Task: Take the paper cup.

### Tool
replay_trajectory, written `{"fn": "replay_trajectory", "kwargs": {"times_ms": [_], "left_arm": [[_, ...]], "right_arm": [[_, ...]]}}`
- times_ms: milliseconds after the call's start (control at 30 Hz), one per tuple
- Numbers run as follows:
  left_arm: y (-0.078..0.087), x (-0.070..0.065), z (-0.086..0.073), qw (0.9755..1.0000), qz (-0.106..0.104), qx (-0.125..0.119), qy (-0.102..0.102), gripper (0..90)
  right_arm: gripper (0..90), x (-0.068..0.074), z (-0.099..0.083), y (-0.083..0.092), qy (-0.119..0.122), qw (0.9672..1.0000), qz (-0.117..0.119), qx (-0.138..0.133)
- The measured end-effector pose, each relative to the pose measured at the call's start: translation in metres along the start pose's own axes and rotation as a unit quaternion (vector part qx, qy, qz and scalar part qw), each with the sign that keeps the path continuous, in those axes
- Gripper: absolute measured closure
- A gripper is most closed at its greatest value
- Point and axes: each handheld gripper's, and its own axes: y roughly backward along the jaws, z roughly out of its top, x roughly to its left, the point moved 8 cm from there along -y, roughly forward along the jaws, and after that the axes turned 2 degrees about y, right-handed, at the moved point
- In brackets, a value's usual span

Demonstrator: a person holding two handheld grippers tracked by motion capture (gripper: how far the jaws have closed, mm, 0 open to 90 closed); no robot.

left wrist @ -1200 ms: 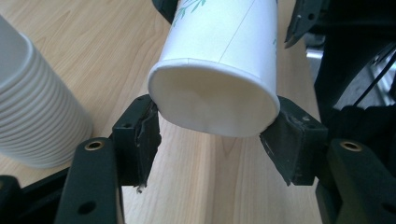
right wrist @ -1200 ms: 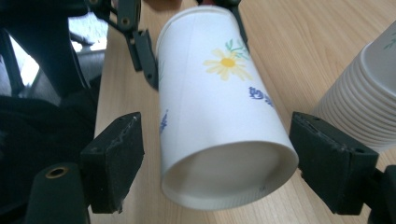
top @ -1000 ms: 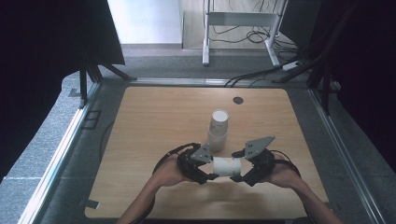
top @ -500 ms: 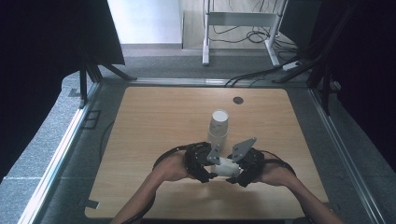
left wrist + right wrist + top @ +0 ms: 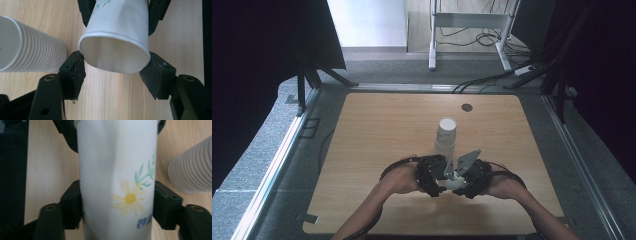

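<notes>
A single paper cup [image 5: 117, 37] lies on its side near the front edge of the table [image 5: 377, 130], held between the two grippers. Its open rim faces the left gripper [image 5: 113, 68], whose jaws press on either side of the rim, which looks slightly squashed out of round. The right gripper [image 5: 117, 202] clamps the cup's wall, its jaws tight against both sides; a yellow daisy [image 5: 128, 200] with green leaves and some blue lettering is printed there, and the wall shows a soft dent. From above, the cup [image 5: 453, 181] is a small white shape between both hands, the left gripper [image 5: 432, 175] and right gripper [image 5: 472, 177] nearly meeting over it. Just behind them stands a stack of cups [image 5: 445, 137], upright, rims down. Farther back, a small dark round spot [image 5: 467, 107] sits in the tabletop.
</notes>
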Motion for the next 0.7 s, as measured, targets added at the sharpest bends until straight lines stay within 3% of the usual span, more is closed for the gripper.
{"fn": "replay_trajectory", "kwargs": {"times_ms": [200,333,533,567,600,633,667,700], "left_arm": [[-0.003,-0.001,-0.001,0.9997,-0.013,-0.017,0.012,35.3],[0.0,0.0,-0.002,0.9981,-0.025,-0.042,0.039,31.0],[0.01,0.006,-0.001,0.9909,-0.037,-0.099,0.084,19.8],[0.01,0.006,-0.001,0.9909,-0.037,-0.099,0.084,18.2],[0.012,0.007,-0.001,0.9891,-0.04,-0.109,0.091,18.2],[0.016,0.008,0.0,0.9845,-0.047,-0.132,0.106,15.6],[0.017,0.009,0.0,0.9817,-0.051,-0.144,0.113,15.0],[0.017,0.009,0.0,0.9817,-0.051,-0.144,0.113,14.5]], "right_arm": [[37.4,0.002,-0.002,0.0,-0.002,1.0,0.001,0.0],[37.1,0.004,-0.002,0.001,-0.01,0.9999,0.002,-0.012],[37.1,0.002,0.001,0.01,-0.029,0.9981,0.004,-0.055],[37.1,0.002,0.001,0.01,-0.029,0.9981,0.004,-0.055],[37.1,0.002,0.001,0.011,-0.033,0.9975,0.004,-0.062],[37.1,0.002,0.002,0.014,-0.037,0.9964,0.002,-0.076],[37.1,0.002,0.002,0.015,-0.042,0.9954,0.003,-0.086],[37.1,0.002,0.002,0.017,-0.044,0.9944,0.003,-0.096]]}}
